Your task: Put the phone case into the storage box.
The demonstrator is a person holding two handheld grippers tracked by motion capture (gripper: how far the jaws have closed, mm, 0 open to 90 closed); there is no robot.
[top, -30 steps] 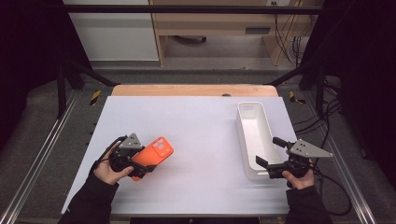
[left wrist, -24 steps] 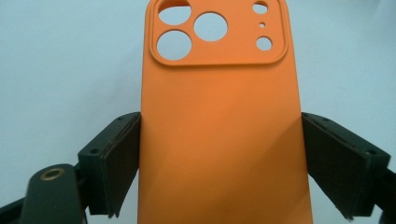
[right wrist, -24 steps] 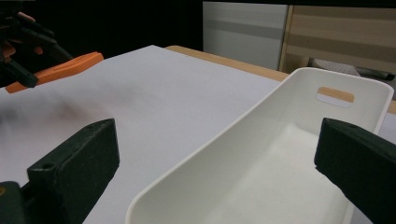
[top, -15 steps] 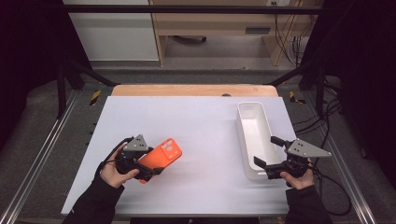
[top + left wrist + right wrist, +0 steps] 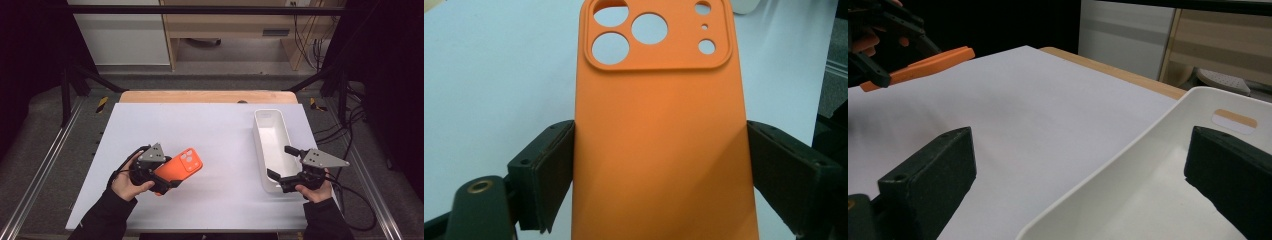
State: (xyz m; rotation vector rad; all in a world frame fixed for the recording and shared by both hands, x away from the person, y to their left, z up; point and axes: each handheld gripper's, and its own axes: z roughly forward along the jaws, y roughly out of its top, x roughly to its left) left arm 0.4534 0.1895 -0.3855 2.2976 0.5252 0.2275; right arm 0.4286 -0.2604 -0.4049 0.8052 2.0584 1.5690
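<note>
An orange phone case [image 5: 181,167] with round camera cutouts is held just above the white table at the front left. My left gripper [image 5: 162,176] is shut on it, a jaw pressed to each long edge. In the left gripper view the phone case [image 5: 659,125] runs up between the jaws of the left gripper [image 5: 659,175]. My right gripper [image 5: 279,161] is open at the near end of a long white bin [image 5: 265,122]. In the right gripper view the right gripper [image 5: 1083,175] has one jaw over the table and one over the inside of the bin [image 5: 1128,145].
The white table top [image 5: 215,125] has a wooden strip [image 5: 205,96] along its far edge. Metal frame rails [image 5: 45,160] run down both sides. The bin lies lengthwise on the right side with nothing visible inside. The orange case [image 5: 923,62] shows far off in the right gripper view.
My left gripper has carried the orange case a little to the right, toward the table's middle. The right gripper has shifted slightly left at the bin's near end and stays open.
</note>
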